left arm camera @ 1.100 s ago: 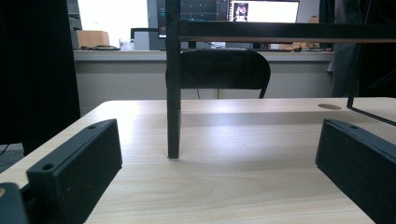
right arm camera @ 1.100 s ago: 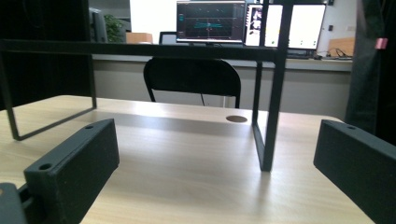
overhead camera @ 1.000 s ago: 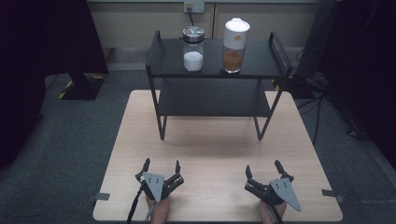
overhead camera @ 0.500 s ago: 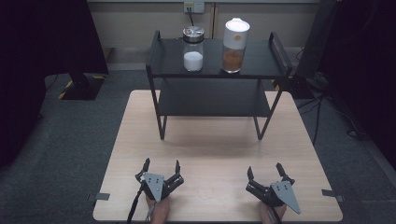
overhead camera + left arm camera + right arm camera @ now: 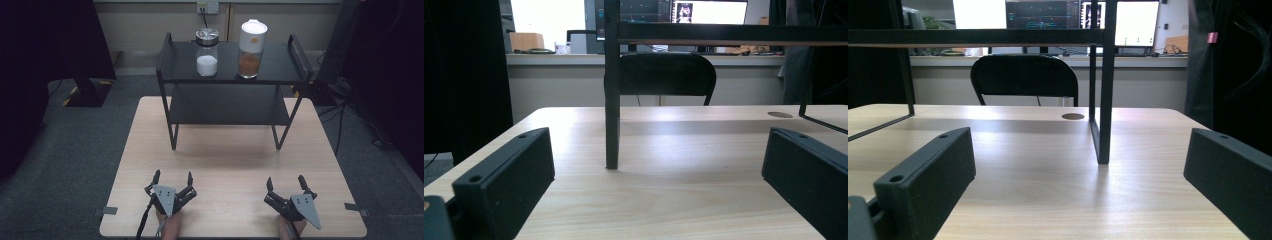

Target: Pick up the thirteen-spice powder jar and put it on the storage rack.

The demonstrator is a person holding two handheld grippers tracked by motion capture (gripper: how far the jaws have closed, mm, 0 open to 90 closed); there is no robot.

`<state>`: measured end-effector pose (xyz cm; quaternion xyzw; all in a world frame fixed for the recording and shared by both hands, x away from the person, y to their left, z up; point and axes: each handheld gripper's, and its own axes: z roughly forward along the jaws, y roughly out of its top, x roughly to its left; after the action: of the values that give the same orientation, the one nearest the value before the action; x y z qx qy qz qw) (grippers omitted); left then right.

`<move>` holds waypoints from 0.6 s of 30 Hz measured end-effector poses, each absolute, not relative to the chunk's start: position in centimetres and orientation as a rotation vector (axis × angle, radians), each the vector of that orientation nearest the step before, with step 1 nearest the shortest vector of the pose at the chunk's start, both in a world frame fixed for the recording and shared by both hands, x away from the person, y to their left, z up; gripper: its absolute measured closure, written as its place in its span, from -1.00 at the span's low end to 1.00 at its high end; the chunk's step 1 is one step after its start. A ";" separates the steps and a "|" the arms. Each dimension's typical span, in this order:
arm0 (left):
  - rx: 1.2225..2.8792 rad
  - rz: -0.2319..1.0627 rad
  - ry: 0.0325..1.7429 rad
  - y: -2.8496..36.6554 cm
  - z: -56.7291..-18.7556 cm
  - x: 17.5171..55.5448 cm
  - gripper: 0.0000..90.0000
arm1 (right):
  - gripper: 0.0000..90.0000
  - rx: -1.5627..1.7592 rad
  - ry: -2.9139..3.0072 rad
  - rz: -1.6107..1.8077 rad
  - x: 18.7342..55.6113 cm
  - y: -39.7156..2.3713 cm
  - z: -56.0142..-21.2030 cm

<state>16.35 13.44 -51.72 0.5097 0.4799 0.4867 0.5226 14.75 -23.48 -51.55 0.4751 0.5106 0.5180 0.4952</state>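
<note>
Both claws are resting low on the worktop (image 5: pixel 235 150), jaws spread wide and gripping nothing: the left claw (image 5: pixel 173 179) and right claw (image 5: pixel 286 183). Well ahead of them and above, on the top tier of the black shelf rack (image 5: pixel 300 60), are standing a glass jar of white powder (image 5: pixel 206 52) and a taller white-lidded canister of brown powder (image 5: pixel 251 49). Both are probably rigid, smooth, slippery and breakable; gripping mid-body, below the lid, seems safest.

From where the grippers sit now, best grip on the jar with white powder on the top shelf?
Likely the glass body of the white-powder jar, below its metal lid, from the front. It stands upright near the front edge of the rack, the taller orange-powder jar apart at its right. The left gripper is nearer, open.
</note>
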 end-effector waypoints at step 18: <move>1.221 1.165 1.150 13.4 -51.7 16.4 -1.00 | -1.00 1.155 1.231 1.250 14.7 -23.3 -51.6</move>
<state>16.35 13.43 -51.71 0.5096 0.4801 0.4866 0.5225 14.70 -23.33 -51.56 0.4772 0.5084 0.5162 0.4973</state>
